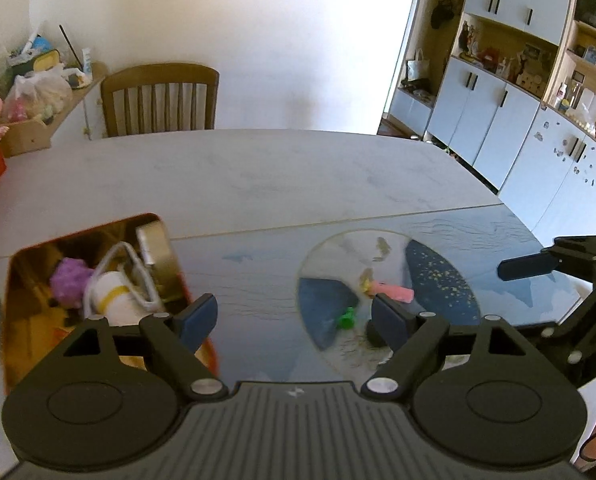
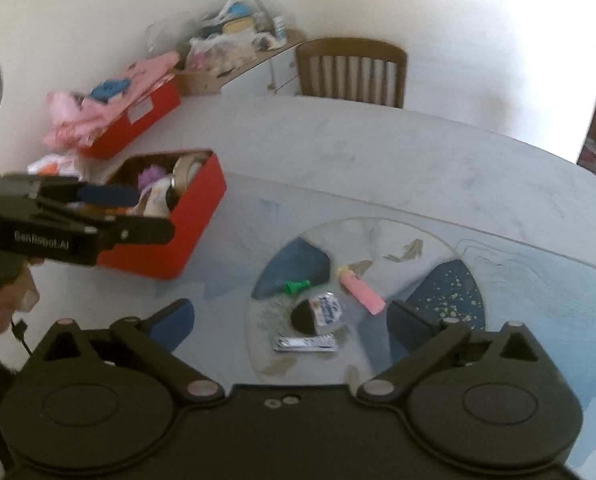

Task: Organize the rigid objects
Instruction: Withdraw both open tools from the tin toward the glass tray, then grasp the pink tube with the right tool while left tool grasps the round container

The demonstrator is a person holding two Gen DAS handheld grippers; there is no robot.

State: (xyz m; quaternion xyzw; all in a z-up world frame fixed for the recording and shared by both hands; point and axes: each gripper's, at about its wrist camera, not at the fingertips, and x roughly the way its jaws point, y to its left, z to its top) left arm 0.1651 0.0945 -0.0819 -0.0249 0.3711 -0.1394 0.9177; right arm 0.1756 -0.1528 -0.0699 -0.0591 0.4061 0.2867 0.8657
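Two hand-held grippers hang over a pale table covered by a blue patterned mat. The left hand-held gripper has its jaws spread wide with nothing between them; in its own view it hovers between a red tin box on its left and a round printed patch on the mat. The right hand-held gripper is spread wide too, empty, and sits above a small scatter of loose items.

Those items lie on the round patch, apart from the box: a pink lighter with a yellow tip, a small green piece just left of it, a round black-and-white pack nearer the camera, and a flat silver wrapper closest of all. None of them touches a finger pad.

The red tin box stands open to the left of the patch. Inside it are a purple fuzzy ball, a white bottle with a yellow band, and a metal-rimmed roll leaning on the far wall. A second red box heaped with pink cloth sits farther back, and a wooden chair stands at the table's far edge.
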